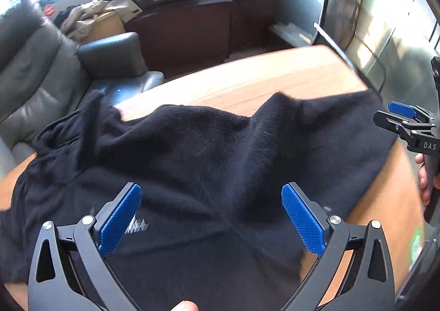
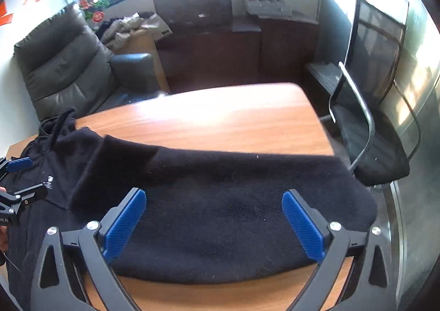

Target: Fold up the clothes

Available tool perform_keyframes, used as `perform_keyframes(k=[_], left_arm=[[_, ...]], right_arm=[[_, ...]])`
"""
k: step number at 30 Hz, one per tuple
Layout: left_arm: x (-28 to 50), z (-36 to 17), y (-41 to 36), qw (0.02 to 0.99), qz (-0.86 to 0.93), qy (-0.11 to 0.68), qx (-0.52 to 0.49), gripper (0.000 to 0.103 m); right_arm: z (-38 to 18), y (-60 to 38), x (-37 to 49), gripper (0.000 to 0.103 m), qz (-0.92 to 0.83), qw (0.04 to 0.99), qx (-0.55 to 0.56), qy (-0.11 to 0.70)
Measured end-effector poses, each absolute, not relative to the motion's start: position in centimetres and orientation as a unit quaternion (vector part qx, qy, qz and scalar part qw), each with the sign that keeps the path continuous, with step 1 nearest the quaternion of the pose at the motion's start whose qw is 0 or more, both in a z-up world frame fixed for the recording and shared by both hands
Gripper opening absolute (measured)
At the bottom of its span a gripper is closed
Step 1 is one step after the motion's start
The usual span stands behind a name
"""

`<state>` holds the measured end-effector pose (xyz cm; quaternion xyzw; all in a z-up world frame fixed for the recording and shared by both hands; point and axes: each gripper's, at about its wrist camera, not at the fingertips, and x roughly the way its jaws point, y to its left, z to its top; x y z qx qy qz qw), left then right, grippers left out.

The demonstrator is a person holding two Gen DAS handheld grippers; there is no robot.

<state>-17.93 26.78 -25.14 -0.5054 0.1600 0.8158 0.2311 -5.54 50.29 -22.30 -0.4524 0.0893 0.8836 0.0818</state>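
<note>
A black fleece garment [image 1: 209, 151] lies spread and rumpled over the wooden table [image 1: 261, 77]. A small white logo [image 1: 137, 225] shows on it near my left finger. My left gripper [image 1: 211, 214] hovers over the garment's middle, open, nothing between its blue pads. In the right wrist view the same garment [image 2: 233, 209] stretches across the table [image 2: 220, 121], one folded layer lying over its right part. My right gripper [image 2: 214, 220] stands open just above that layer. Each gripper also shows at the edge of the other's view: the right gripper [image 1: 407, 118] and the left gripper [image 2: 19, 179].
A grey leather armchair [image 2: 63, 72] stands beyond the table's far left corner, part of the garment hanging toward it. A black mesh office chair [image 2: 376, 118] stands at the right. Dark wooden cabinets [image 2: 233, 47] line the back wall. A hand [image 1: 425, 182] holds the right gripper's handle.
</note>
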Motion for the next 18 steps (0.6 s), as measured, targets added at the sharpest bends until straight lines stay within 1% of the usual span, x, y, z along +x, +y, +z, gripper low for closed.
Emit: perform_keyframes(k=[2, 4, 5, 8, 12, 15, 17, 18], left_arm=[[-20.0, -27.3, 27.5, 0.234, 0.809, 0.159, -0.515, 0.103], [-21.3, -28.5, 28.0, 0.245, 0.806, 0.158, -0.516, 0.103], [-21.7, -29.1, 28.2, 0.25, 0.804, 0.159, -0.516, 0.103], [-22.7, -30.3, 28.7, 0.267, 0.8, 0.159, -0.513, 0.103], [-22.1, -29.9, 28.8, 0.278, 0.809, 0.16, -0.493, 0.103], [-21.6, -29.0, 29.2, 0.284, 0.804, 0.174, -0.492, 0.103], [-21.1, -27.9, 29.6, 0.307, 0.806, 0.182, -0.473, 0.103], [-20.9, -27.4, 30.0, 0.315, 0.805, 0.187, -0.467, 0.103]], right_arm=[[-23.9, 50.7, -4.8, 0.095, 0.876, 0.098, -0.463, 0.091], [-25.5, 51.1, -4.1, 0.097, 0.869, 0.114, -0.473, 0.092], [-26.3, 51.3, -3.7, 0.103, 0.865, 0.122, -0.478, 0.093], [-28.7, 51.9, -2.6, 0.103, 0.852, 0.146, -0.493, 0.095], [-32.0, 52.8, -1.1, 0.103, 0.835, 0.177, -0.512, 0.097], [-31.0, 52.7, -1.9, 0.101, 0.817, 0.193, -0.533, 0.105], [-29.1, 52.3, -2.5, 0.101, 0.848, 0.184, -0.489, 0.092], [-29.1, 51.9, -3.2, 0.101, 0.849, 0.175, -0.49, 0.09]])
